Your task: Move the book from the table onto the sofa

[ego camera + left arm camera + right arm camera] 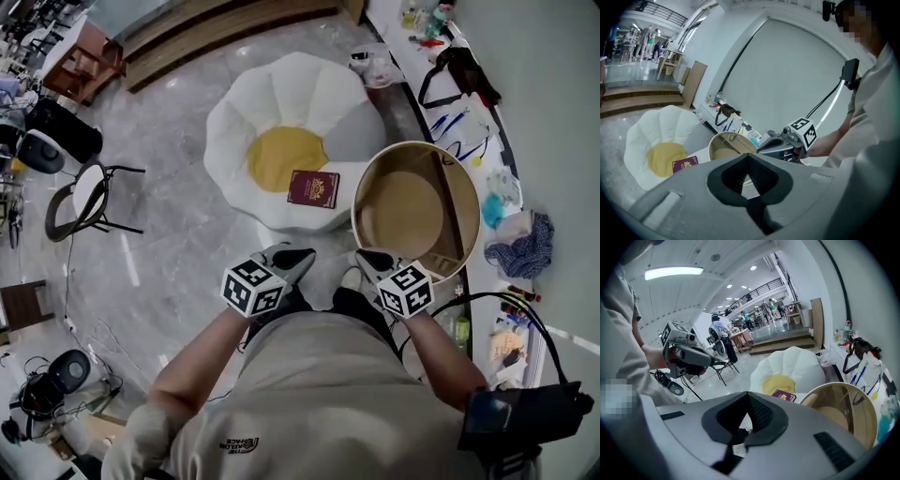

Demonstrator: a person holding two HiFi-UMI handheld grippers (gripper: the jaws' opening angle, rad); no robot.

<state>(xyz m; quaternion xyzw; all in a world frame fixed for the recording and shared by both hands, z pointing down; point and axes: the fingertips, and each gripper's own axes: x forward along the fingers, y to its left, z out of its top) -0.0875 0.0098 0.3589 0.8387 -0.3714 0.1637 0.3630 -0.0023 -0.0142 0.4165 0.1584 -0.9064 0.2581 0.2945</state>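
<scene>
Over grey floor, left gripper and right gripper hang closed, empty.

This is looking like a big open lab hall. Tools and cables are lying along a wall bench, while people are standing among desks across the polished floor.

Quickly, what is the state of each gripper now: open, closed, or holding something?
Left gripper: closed, holding nothing.
Right gripper: closed, holding nothing.
</scene>
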